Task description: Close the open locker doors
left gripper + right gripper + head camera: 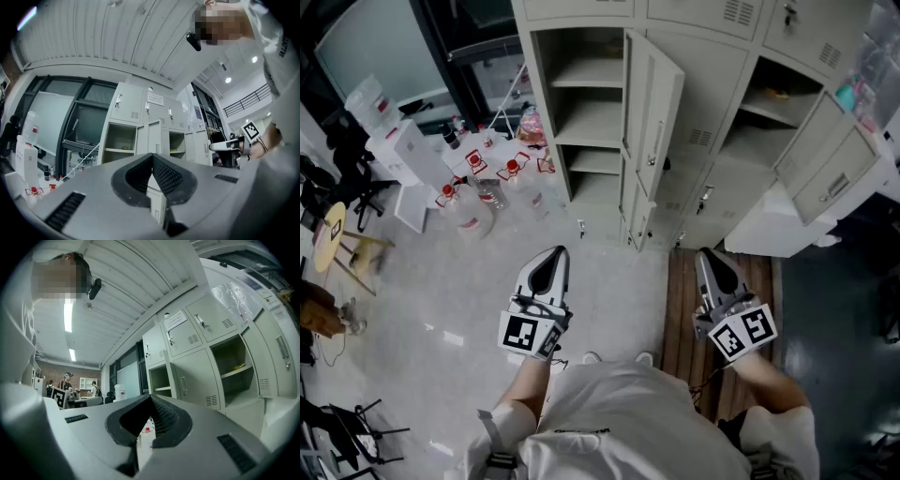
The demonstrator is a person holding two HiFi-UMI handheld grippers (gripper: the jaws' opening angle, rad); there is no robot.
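A grey locker bank (712,159) stands ahead of me. Its left tall compartment (581,103) is open and shows bare shelves, and its door (652,112) swings out toward me. A second compartment (773,98) to the right is open too, with its door (830,164) hanging out to the right. My left gripper (551,253) and right gripper (708,255) are held level in front of the lockers, well short of both doors. Both are shut and hold nothing. The left gripper view looks past its closed jaws (152,157) at the open door (154,138). The right gripper (151,399) faces the open compartment (232,362).
Water bottles with red caps (473,202) and white boxes (403,155) crowd the floor at the left, beside a wooden stool (337,239). A dark wooden floor strip (684,319) runs under the right gripper. People (68,380) stand far back in the room.
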